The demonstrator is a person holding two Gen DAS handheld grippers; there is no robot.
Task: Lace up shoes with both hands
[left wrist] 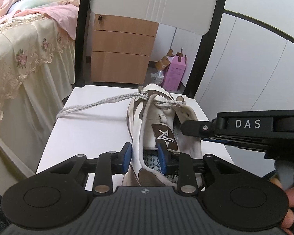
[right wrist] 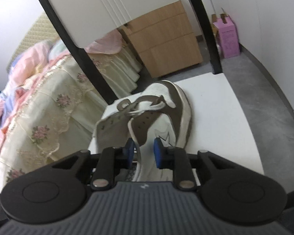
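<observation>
The white and brown sneaker (left wrist: 162, 129) stands on the white seat of a chair (left wrist: 84, 133), with its toe towards the chair back and its heel opening near both cameras. The lacing is only at its start, as I judge it: the grey shoelace (left wrist: 100, 104) passes through the lowest eyelets near the toe, where it makes one crossing, and one long end lies loose over the seat to the left, while another end runs back along the tongue towards the heel. In the right wrist view the upper eyelets on the brown side flap (right wrist: 147, 121) are visible and empty, so most rows are left to thread, and the bow is not yet tied. The left gripper (left wrist: 145, 156) has its blue pads on both sides of the collar wall of the shoe, one pad outside and one inside over the patterned insole; they seem to press on it, so it holds the sneaker steady. The right gripper (right wrist: 143, 152) is narrowly parted around the white-edged rim of the other side of the shoe, and I cannot tell whether its pads really pinch this rim or only stand beside it. Neither gripper holds the shoelace now.
</observation>
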